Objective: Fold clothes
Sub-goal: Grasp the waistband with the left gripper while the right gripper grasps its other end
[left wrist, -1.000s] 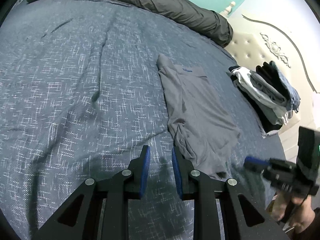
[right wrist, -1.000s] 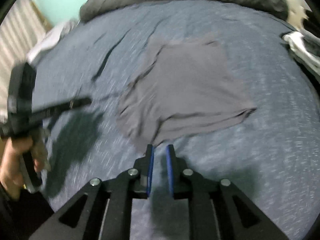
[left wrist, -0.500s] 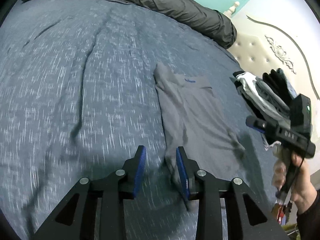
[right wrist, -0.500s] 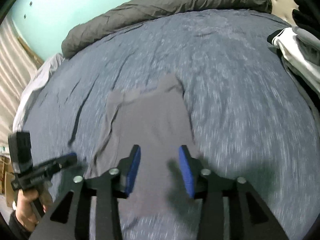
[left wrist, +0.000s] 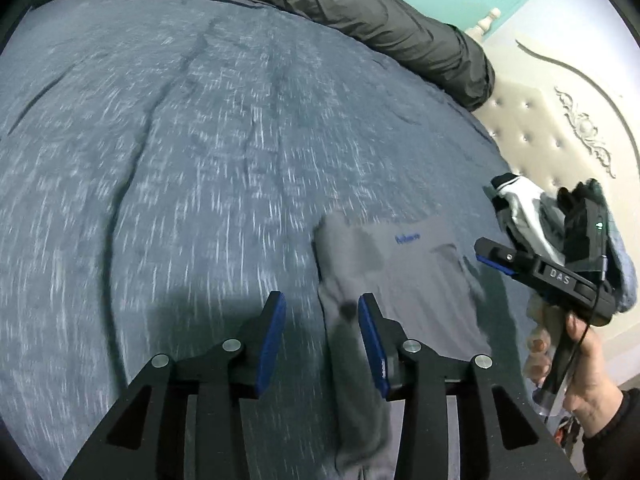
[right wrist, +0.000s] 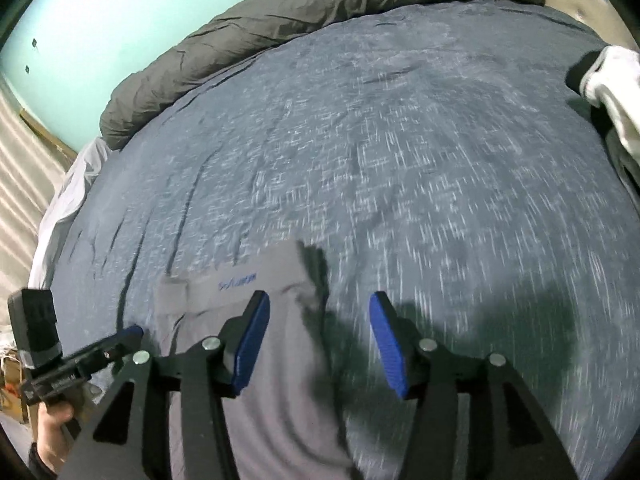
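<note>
On the blue flecked bedspread in front of you, the grey garment lies spread flat, its printed end pointing away from you and its length running back under both tools. Your left gripper hangs over the garment's left edge: that folded edge runs up between the two blue pads, closer to the right-hand pad, while the left-hand pad sits over bare bedspread. Its jaws are opening, and neither pad presses on the cloth. Your right gripper hangs over the garment's opposite edge: its left-hand pad is above the grey fabric, its right-hand pad is above the bedspread, and the garment's side edge passes through the gap between them. Those jaws are opening too, with nothing pinched. Whether the tips touch the fabric cannot be told through the blur. Well off to your right, a pile of folded clothes sits near the cream headboard. A dark rolled duvet lies along the far side of the bed.
</note>
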Tool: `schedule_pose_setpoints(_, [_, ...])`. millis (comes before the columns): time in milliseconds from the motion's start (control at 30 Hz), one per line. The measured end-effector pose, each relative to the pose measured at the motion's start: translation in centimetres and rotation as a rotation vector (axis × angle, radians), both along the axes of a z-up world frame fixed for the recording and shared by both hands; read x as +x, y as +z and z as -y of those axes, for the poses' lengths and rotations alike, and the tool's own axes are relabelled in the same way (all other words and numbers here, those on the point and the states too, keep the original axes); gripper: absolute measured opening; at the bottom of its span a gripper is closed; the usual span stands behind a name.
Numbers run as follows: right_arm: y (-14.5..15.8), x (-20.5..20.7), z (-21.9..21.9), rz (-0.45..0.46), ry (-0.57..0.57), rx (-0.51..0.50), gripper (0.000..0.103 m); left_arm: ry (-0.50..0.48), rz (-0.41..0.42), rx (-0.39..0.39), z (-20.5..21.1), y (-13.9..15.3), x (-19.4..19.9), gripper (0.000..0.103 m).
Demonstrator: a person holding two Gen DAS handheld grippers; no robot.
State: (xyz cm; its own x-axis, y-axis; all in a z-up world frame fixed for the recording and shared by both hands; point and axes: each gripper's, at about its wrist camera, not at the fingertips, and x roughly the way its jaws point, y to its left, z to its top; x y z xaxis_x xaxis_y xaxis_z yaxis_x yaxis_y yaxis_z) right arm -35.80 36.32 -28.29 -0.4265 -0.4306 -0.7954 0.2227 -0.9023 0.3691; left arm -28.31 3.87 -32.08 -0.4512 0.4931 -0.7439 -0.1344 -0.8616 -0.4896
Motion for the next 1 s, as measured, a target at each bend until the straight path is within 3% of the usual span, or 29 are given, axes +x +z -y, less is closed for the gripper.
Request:
schedule_pose_setpoints(500, [-2.3, -3.5, 4.3, 0.024, 0.157, 0.125, 0.054, -0.018, 0.003, -0.013, -2.6, -1.0, -3.3, 0.040])
schedule_pose_setpoints(567, [-2.5, -3.6, 4.6, 0.017, 0.161, 0.144, 0.054, -0.019, 0.004, -0.016, -2.6, -1.1, -3.4, 0.033])
schedule_pose_setpoints(600, [-2.5, -3.5, 4.7, 0.012, 0.163, 0.150, 0.052, -0.020, 0.004, -0.017, -2.6, -1.2, -3.5, 0.024])
schedule_pose_setpoints(667, [-2.4, -3.1, 5.1, 0.004, 0.185, 0.153, 0.027, -0.029, 0.001, -0.019, -2.7, -1.0, -3.5, 0.017])
schedule_pose_setpoints(767, [-2.0, -2.2, 5.4, -0.014, 0.222, 0.138, 0.008, -0.050, -0.027, -0.024, -2.8, 0.1, -2.9, 0.009])
schedule_pose_setpoints(1000, [2.0, 0.4, 4.0, -0.114, 0.228, 0.069, 0.006, -0.062, -0.114, -0.028, -3.2, 5.5, -0.7, 0.008])
